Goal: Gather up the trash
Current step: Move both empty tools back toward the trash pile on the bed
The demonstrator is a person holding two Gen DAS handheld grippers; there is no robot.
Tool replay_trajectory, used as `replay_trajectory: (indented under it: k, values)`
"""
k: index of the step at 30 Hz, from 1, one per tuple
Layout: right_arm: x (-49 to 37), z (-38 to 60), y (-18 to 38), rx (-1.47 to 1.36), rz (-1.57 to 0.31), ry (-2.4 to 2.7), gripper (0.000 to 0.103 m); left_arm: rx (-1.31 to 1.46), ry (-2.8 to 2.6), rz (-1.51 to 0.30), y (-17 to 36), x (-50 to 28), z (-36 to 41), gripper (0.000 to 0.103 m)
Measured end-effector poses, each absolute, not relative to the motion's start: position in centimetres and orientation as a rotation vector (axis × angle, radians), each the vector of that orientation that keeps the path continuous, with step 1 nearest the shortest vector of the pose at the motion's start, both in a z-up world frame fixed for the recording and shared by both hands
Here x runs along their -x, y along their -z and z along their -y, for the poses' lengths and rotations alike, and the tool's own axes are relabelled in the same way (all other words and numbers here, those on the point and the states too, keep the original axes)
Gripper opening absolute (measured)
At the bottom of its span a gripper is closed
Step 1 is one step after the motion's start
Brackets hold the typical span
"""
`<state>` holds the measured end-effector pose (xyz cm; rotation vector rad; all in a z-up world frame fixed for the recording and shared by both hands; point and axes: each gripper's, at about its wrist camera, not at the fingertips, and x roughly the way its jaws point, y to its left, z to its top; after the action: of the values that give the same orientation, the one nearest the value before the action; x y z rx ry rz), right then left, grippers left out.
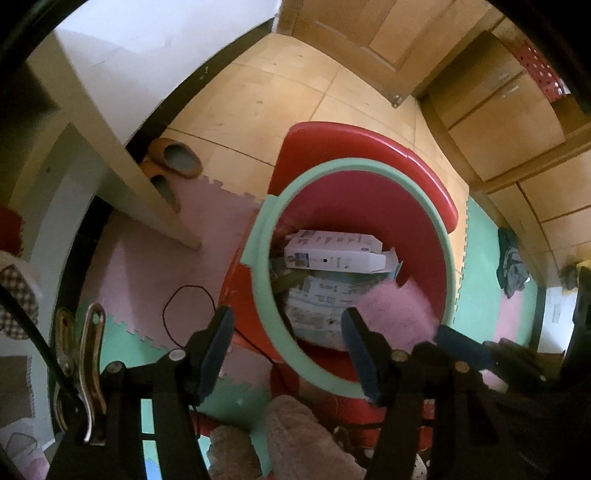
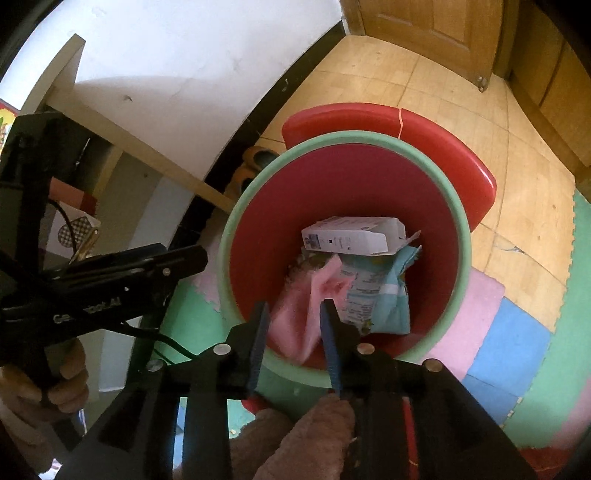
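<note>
A red bin with a mint-green rim (image 1: 258,266) (image 2: 463,236) stands on a red chair (image 1: 369,144) (image 2: 443,147). Inside it lie a white carton (image 1: 332,253) (image 2: 351,236) and a pale blue printed packet (image 1: 317,302) (image 2: 380,295). A pink soft piece (image 2: 303,314) (image 1: 399,314) hangs blurred at the near side of the bin, between the parted fingers of my right gripper (image 2: 293,328), whose pads do not press on it. My left gripper (image 1: 286,343) (image 2: 195,258) stands wide open over the bin's near-left rim, holding nothing.
Pink, green and blue foam mats (image 2: 509,343) cover the floor around the chair. Orange slippers (image 1: 177,158) sit under a pale shelf board (image 1: 122,155). A wooden door (image 2: 436,29) and cabinets (image 1: 498,122) stand beyond. A thin cord (image 1: 173,325) trails left of the bin. Fuzzy slippers (image 1: 295,439) fill the bottom edge.
</note>
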<state>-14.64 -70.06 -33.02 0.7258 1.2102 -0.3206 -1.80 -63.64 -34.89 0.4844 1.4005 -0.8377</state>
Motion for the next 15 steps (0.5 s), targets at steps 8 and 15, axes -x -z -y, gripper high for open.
replay_trajectory:
  k: [8, 15]
  values:
    - [14.5, 69.6, 31.6, -0.73, -1.191, 0.318, 0.037, -0.461, 0.839, -1.381, 32.9, 1.7, 62.6, 0.063]
    - [14.6, 68.9, 28.9, -0.69, -1.164, 0.32, 0.037, -0.435, 0.852, -1.352, 30.1, 2.1, 61.8, 0.064]
